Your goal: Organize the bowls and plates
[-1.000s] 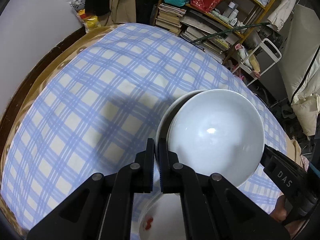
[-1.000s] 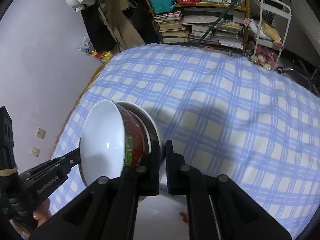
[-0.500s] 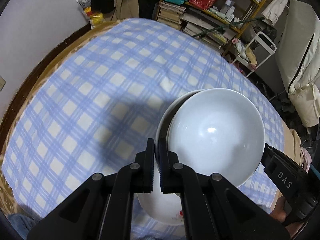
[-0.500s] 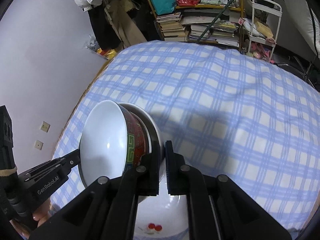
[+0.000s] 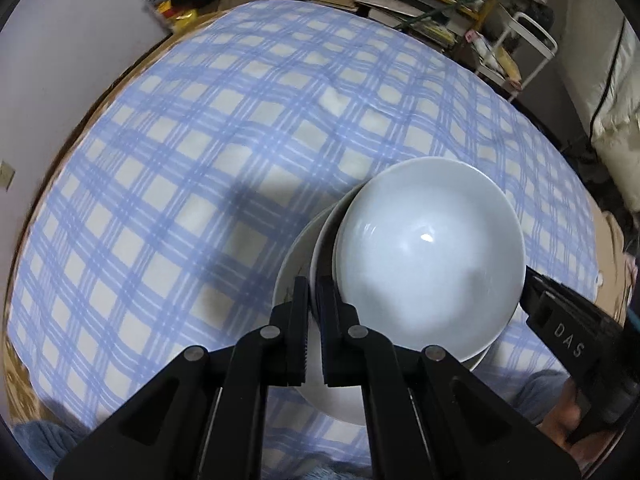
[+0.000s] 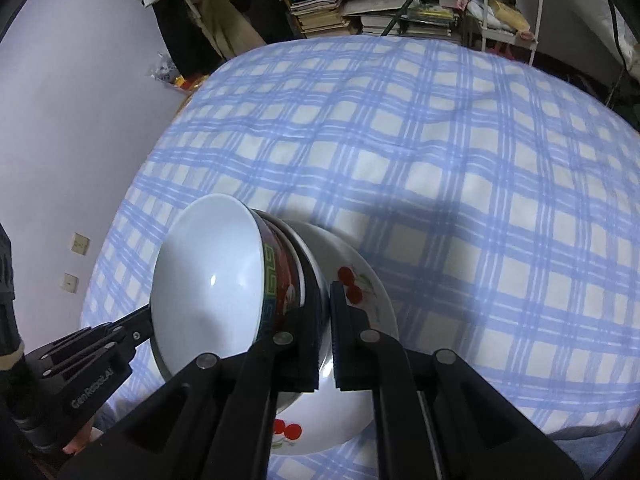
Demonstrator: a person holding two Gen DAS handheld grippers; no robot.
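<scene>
Both grippers clamp one stack from opposite sides. The left gripper [image 5: 314,300], at lower centre of its view, has its jaws nearly closed on the rim of a white dish under the bowl [image 5: 430,268]. The right gripper [image 6: 325,308], at lower centre of its view, is likewise nearly closed on that stack's far rim. Whether each pinches the inner dish alone or more of the stack cannot be told.

Count of ware: one bowl [image 6: 218,280], white inside with a red and green patterned outer wall; one white dish nested directly under it; one cherry plate [image 6: 360,288] lowest. The stack sits tilted, bowl mouth toward the left of the right wrist view. Whether the cherry plate rests on the cloth is unclear.

Surroundings: a blue checked cloth [image 5: 208,160] fills the middle of both views. A bookshelf [image 6: 360,4] stands at the top, with a white rack [image 6: 512,4] at upper right. Each gripper partly hides the plate's near edge.
</scene>
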